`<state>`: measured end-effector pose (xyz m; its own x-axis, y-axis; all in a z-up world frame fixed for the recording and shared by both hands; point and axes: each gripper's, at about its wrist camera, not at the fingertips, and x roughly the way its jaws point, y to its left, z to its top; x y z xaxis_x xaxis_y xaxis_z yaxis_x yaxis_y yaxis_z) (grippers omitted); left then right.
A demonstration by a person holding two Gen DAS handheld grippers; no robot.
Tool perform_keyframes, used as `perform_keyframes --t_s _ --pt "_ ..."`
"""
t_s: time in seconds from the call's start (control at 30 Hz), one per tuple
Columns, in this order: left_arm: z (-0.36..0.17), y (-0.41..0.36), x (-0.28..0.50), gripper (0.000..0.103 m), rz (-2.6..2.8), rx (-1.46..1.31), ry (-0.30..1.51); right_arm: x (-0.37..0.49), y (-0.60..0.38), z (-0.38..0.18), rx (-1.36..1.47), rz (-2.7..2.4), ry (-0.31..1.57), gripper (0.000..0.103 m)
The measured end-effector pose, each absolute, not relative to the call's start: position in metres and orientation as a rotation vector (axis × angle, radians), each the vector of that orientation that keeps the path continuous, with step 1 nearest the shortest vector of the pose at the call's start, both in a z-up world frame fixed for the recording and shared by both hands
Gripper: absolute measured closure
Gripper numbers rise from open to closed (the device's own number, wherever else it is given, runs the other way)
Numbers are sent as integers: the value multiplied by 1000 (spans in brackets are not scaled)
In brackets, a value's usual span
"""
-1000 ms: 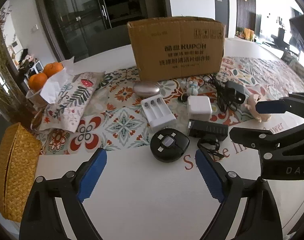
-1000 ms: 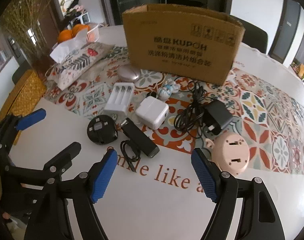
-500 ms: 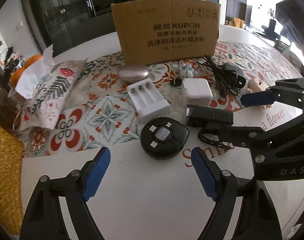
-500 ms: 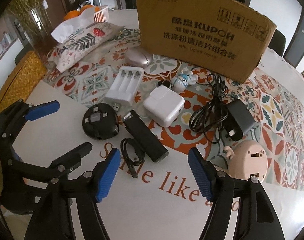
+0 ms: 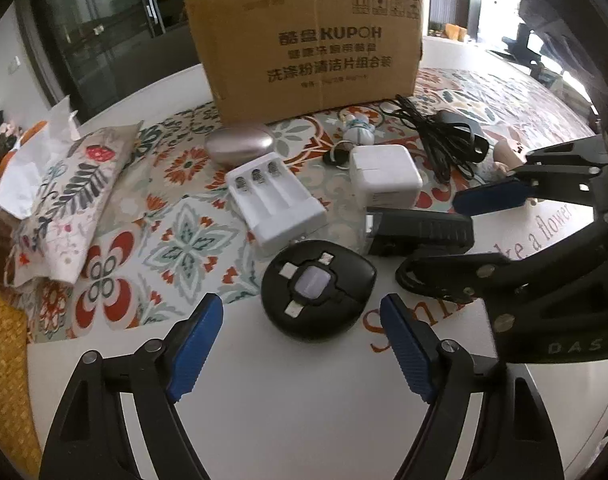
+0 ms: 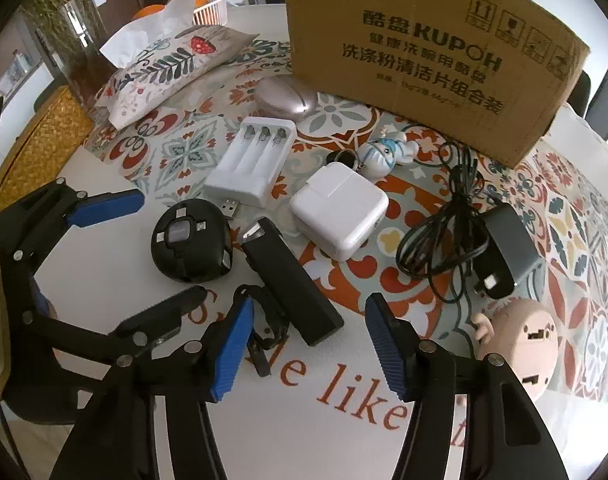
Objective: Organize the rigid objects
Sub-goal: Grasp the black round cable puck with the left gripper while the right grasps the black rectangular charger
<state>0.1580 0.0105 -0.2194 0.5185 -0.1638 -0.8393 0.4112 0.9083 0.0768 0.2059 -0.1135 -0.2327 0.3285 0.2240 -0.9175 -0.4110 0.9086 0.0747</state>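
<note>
My left gripper [image 5: 300, 344] is open and empty, its blue pads just short of a round black cable disc [image 5: 318, 294], which also shows in the right wrist view [image 6: 192, 246]. My right gripper [image 6: 308, 348] is open and empty over the near end of a black bar-shaped device [image 6: 290, 280] and its looped strap [image 6: 264, 332]. Behind lie a white battery charger [image 6: 252, 168], a white power adapter [image 6: 340, 210], a metallic oval case [image 6: 286, 98], a small figurine [image 6: 382, 154], a black plug with coiled cord [image 6: 464, 236] and a pink round adapter [image 6: 520, 344].
A cardboard box [image 6: 432, 52] stands at the back of the patterned mat [image 6: 564, 208]. A floral tissue pouch [image 6: 164, 72] and a woven basket [image 6: 40, 140] are at the left. The white tabletop [image 6: 304, 420] lies under both grippers.
Both grippers have moved forward and lower toward the objects. The left one has closed in on the black disc, the right one on the black bar device. Both stay open.
</note>
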Motion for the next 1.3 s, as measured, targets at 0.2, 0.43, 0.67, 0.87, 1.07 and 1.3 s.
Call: perform_keyframes --t_s 0.2,0.43,0.67,0.87,1.07,1.3 --pt "-223 6 163 22 -391 286 964 210 -110 -238 -169 455 1177 52" --pt "-223 4 164 22 -407 286 956 208 -110 -238 -160 450 1158 60" --pt "-221 1 165 22 -430 290 942 205 -118 -234 -141 429 1151 61" --pt "-221 -2 166 26 -448 318 920 203 -123 -231 -128 407 1146 61" --pt "-227 -2 172 42 -445 317 934 203 -124 -235 -110 398 1156 62" --pt "-225 2 169 42 -425 277 959 200 -124 -233 -83 388 1154 62"
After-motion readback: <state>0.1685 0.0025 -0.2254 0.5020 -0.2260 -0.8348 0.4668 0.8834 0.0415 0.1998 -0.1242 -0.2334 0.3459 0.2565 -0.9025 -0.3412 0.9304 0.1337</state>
